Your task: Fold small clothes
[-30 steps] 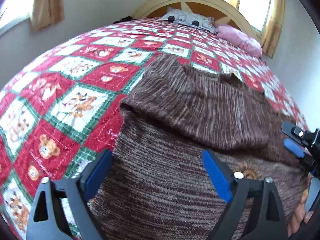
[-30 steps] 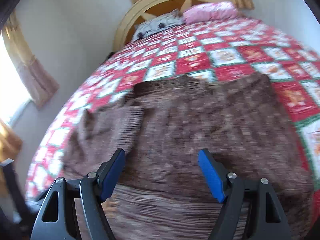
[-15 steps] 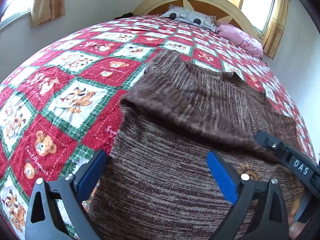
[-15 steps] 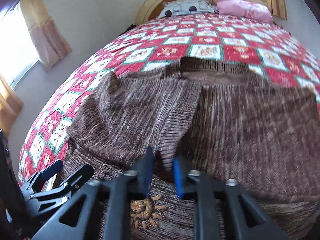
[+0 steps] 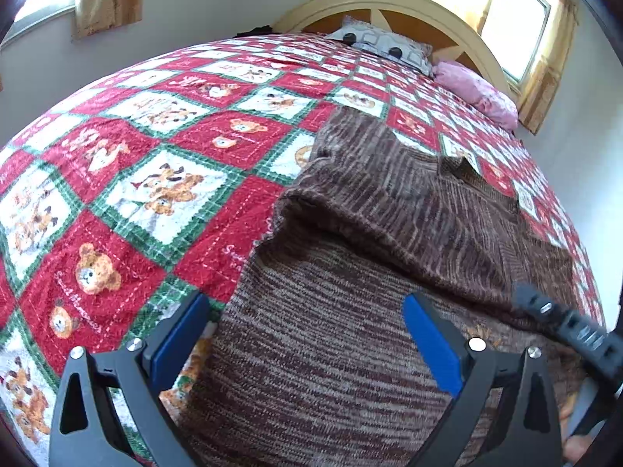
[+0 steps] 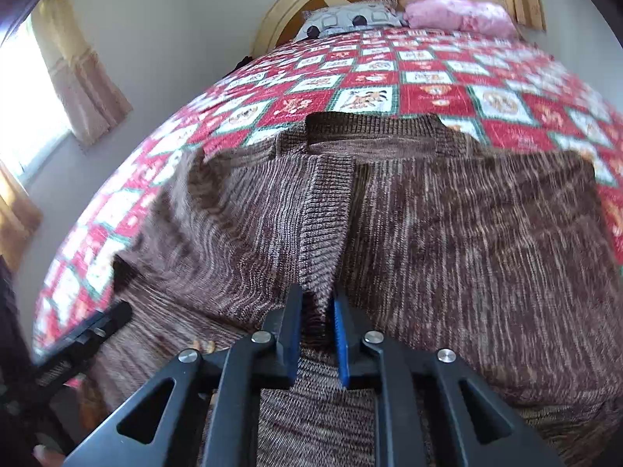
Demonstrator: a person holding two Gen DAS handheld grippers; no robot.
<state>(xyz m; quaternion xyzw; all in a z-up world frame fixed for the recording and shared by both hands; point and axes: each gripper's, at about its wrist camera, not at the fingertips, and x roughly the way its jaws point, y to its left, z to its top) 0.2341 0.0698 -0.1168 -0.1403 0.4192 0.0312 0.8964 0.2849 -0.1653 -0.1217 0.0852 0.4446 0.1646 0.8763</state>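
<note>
- On the bed, over the teddy-bear quilt, the left gripper hangs with its jaws spread wide, pads off the cloth and holding nothing, much as a second ago
- Across the middle lies the brown sweater, one sleeve folded over its body
- Further right, the right gripper, wide a second ago, has pinched the ribbed sleeve cuff; its jaws are now easing apart, cuff between them, so I judge this fold nearly laid
</note>
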